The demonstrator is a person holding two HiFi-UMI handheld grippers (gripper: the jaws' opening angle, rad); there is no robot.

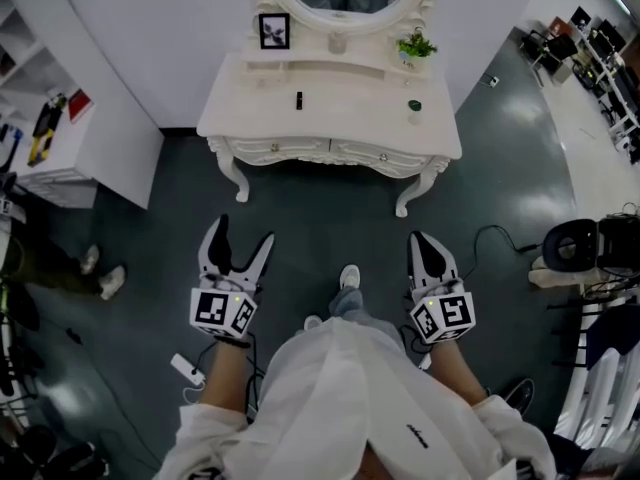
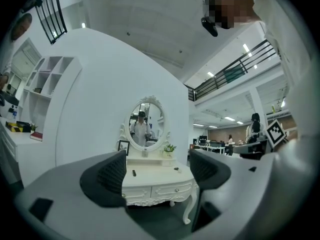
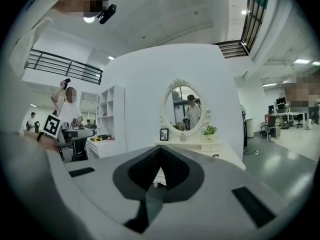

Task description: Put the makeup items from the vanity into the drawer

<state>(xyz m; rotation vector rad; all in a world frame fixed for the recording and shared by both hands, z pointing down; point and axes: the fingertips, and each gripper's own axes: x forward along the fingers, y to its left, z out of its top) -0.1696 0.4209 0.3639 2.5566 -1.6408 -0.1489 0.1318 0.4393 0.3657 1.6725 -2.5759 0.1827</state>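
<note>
A white vanity [image 1: 330,118] with an oval mirror stands ahead across the dark floor, and both its front drawers [image 1: 280,149] look closed. On its top lie a slim black makeup stick [image 1: 298,100] and a small dark round item [image 1: 414,106]. My left gripper [image 1: 245,233] is held well short of the vanity, open, with nothing between its jaws. The left gripper view frames the vanity [image 2: 155,176] and the black stick [image 2: 133,173] between those fingers. My right gripper [image 1: 428,240] is level with the left one and shut, its pads meeting on nothing [image 3: 159,156].
A photo frame [image 1: 273,30], a small jar [image 1: 337,43] and a potted plant [image 1: 416,45] sit on the vanity's back shelf. A white shelf unit [image 1: 60,138] stands at left. A power strip with cable [image 1: 187,369] lies on the floor; a black chair [image 1: 575,248] is at right.
</note>
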